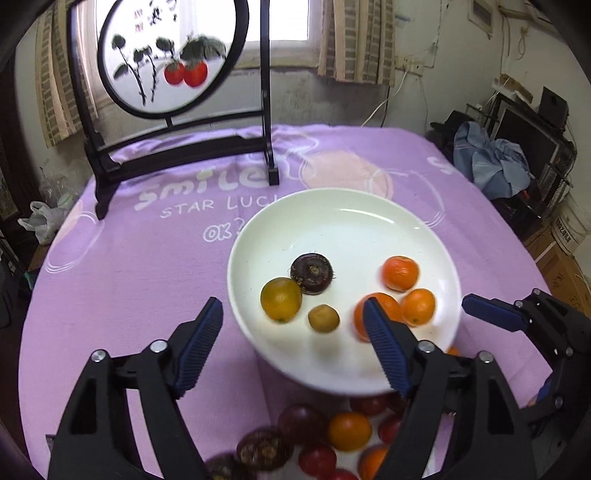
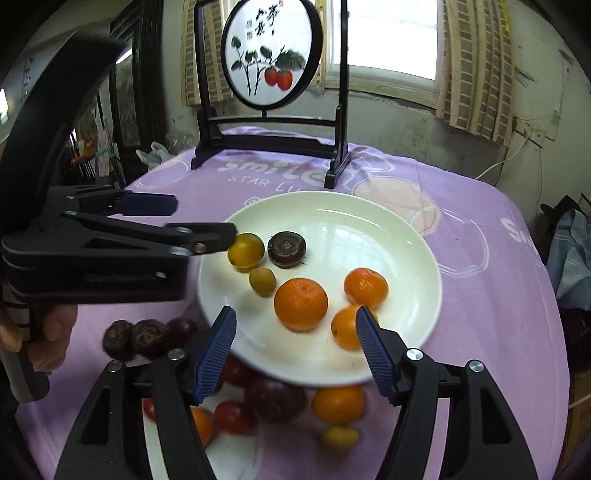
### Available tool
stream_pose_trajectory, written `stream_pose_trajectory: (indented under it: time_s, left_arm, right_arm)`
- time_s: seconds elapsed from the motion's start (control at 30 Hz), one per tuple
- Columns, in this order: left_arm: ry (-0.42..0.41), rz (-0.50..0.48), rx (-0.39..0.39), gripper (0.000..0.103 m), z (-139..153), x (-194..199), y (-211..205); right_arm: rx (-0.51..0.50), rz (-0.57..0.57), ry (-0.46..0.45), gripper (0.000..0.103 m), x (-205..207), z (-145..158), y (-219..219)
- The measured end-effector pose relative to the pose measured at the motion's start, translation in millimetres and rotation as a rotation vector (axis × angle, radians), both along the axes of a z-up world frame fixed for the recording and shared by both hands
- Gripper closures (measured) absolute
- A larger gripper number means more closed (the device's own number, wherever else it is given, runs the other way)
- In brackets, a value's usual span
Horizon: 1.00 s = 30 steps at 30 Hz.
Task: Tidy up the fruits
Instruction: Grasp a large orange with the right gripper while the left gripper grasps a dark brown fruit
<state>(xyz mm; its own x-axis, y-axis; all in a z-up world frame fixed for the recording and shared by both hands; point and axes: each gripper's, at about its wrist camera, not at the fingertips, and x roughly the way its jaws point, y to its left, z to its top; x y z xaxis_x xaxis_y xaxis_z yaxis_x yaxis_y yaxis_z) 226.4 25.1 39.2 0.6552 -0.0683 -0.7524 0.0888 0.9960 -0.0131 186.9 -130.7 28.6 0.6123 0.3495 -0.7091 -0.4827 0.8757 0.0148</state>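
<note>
Plate (image 2: 388, 229) holds 6 fruits (3 oranges (image 2: 300, 304)).

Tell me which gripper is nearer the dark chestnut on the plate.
Left. The left gripper reaches over the plate's left side, close beside the dark chestnut; the right gripper hangs back near the plate's front rim.

Bright window (image 2: 384, 33) backlight, plate (image 1: 369, 218) glare, blurred foreground, fisheye-warped edges

- Left gripper (image 1: 293, 341): jaws spread wide, nothing between them, angled downward.
- Right gripper (image 2: 295, 341): jaws likewise wide apart, empty, just beside the left one.
</note>
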Motion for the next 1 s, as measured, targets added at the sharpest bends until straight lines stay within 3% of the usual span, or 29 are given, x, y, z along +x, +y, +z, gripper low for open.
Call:
stream_pose_trajectory:
  time_s: [0.2,0.53,0.7,0.87,1.0]
  left_arm:
    - [-0.062,0.003,-0.012,0.015,11,-71,5]
    - [0.028,0.042,-0.056,0.014,-47,-156,25]
    - [0.065,0.070,-0.072,0.014,-70,-169,36]
    - [0.065,0.078,-0.081,0.014,-75,-167,45]
    - [0.077,0.090,-0.090,0.014,-78,-161,52]
  right_arm:
    - [0.054,-0.025,0.023,0.032,-49,-6,-23]
    - [-0.006,0.006,0.134,0.032,-106,-51,-13]
    - [-0.043,0.025,0.159,0.032,-110,-61,4]
    - [-0.042,0.036,0.181,0.032,-105,-65,17]
    - [-0.035,0.036,0.190,0.039,-98,-67,26]
